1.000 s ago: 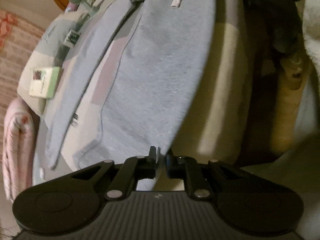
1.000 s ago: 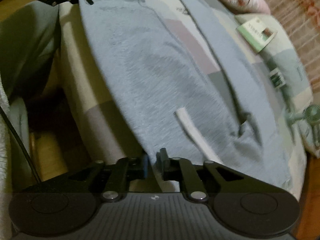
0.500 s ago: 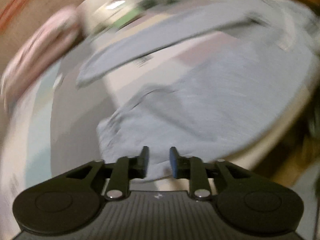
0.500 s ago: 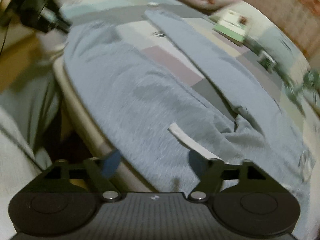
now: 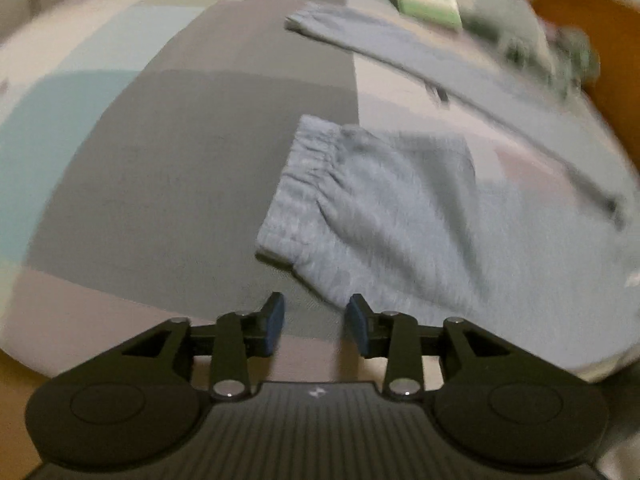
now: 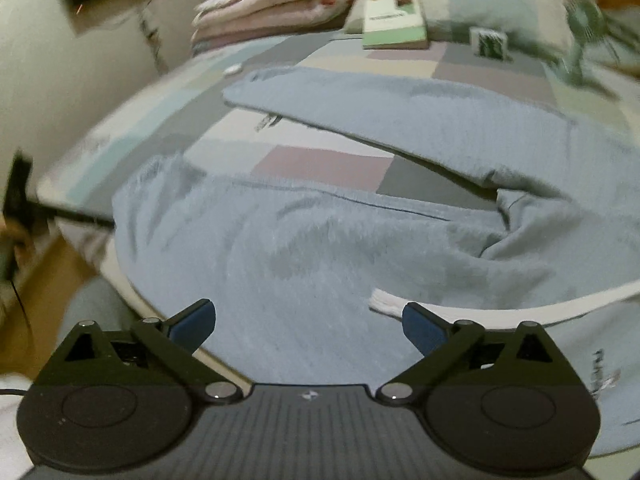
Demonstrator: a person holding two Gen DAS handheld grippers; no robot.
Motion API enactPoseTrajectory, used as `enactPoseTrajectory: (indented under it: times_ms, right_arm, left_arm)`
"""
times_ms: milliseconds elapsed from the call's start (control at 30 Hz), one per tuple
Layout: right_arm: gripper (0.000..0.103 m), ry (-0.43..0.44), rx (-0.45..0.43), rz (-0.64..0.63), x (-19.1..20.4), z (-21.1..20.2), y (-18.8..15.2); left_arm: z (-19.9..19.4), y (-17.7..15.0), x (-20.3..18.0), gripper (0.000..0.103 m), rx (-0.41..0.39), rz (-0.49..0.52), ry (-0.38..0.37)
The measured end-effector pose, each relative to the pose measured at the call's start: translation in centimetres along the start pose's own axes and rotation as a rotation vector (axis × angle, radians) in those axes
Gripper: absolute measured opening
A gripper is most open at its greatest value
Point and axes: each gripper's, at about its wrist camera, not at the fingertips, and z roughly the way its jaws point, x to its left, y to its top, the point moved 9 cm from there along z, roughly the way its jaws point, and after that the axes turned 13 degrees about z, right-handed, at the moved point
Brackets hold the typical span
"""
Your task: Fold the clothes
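Both tongs now off the sweatpants (image 6: 320, 240), jaws opening, nothing between.

One pair of trousers (image 6: 320, 240) — one book (image 6: 394, 20)

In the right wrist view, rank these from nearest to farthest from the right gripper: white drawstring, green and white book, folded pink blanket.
From the right gripper, jaws opening with nothing between them:
1. White drawstring, just right of the fingertips, on the sweatpants.
2. Green and white book, far, right of centre.
3. Folded pink blanket, far left; close call with the book.
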Motion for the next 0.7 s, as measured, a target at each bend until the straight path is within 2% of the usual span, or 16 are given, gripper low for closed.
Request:
enactPoseTrajectory:
  times_ms: [200,367,400,467,500,600,700]
  right_arm:
    - [0.102,0.013,-0.032,0.04,0.5,0.5,1.2]
    - [0.102,0.04,-0.074,0.072,1.5,0.7,1.6]
    - [0.102,0.045,-0.081,0.083,1.6,0.8,1.7]
    - [0.102,0.05,-0.092,0.098,2.0,1.0,1.7]
    - [0.102,0.05,-0.096,0.1,2.1,1.0,1.7]
    - [0.102,0.046,-0.107,0.102,2.6,0.9,1.5]
    - [0.102,0.028,-0.122,0.09,2.8,0.4,1.4]
  left_arm:
    - [0.8,0.6,2.5,0.038,-0.108,-0.228,-0.139]
    - [1.7,1.1,3.5,0.04,-0.181,-0.28,-0.15]
    - [1.8,1.3,3.4,0.037,-0.187,-0.275,-0.129]
    - [1.9,1.5,2.8,0.024,-0.188,-0.237,-0.062]
    - [1.9,1.6,2.5,0.021,-0.183,-0.203,-0.02]
    - [1.1,1.8,1.6,0.017,-0.175,-0.124,0.064]
    - [-0.5,1.7,1.8,0.015,-0.202,-0.134,0.089]
